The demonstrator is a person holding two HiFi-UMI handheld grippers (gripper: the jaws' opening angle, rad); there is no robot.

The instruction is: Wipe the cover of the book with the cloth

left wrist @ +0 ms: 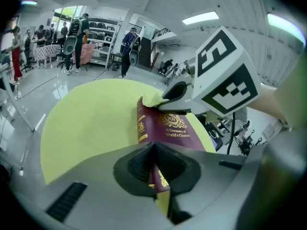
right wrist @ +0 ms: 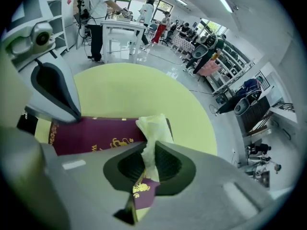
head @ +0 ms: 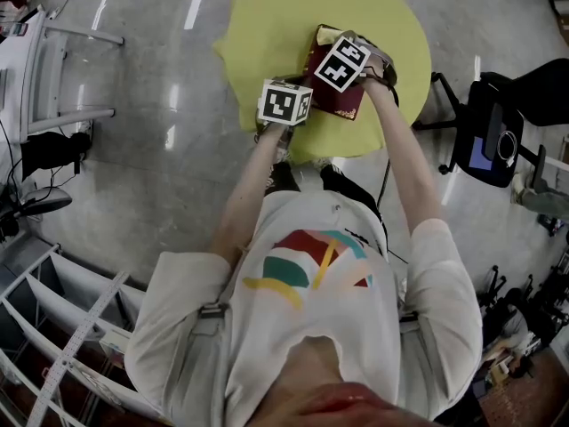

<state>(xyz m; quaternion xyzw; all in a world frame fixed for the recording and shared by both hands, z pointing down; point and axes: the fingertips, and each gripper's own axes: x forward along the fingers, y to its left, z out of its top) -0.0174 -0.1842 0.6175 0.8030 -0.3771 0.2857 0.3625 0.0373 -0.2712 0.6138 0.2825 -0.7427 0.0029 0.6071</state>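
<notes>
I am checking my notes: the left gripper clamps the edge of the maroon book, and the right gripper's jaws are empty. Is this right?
The right gripper is not empty: its jaws are shut on the pale cloth, which lies on the cover, as the right gripper view shows. The left gripper does clamp the edge of the maroon book.

A round yellow table (head: 258,25) stands on a shiny grey floor (head: 151,185). A black chair (head: 498,123) is near its right side. A white rack (head: 40,60) stands well apart on the left. Far back, people (right wrist: 98,8) stand by a white table (right wrist: 122,28).
</notes>
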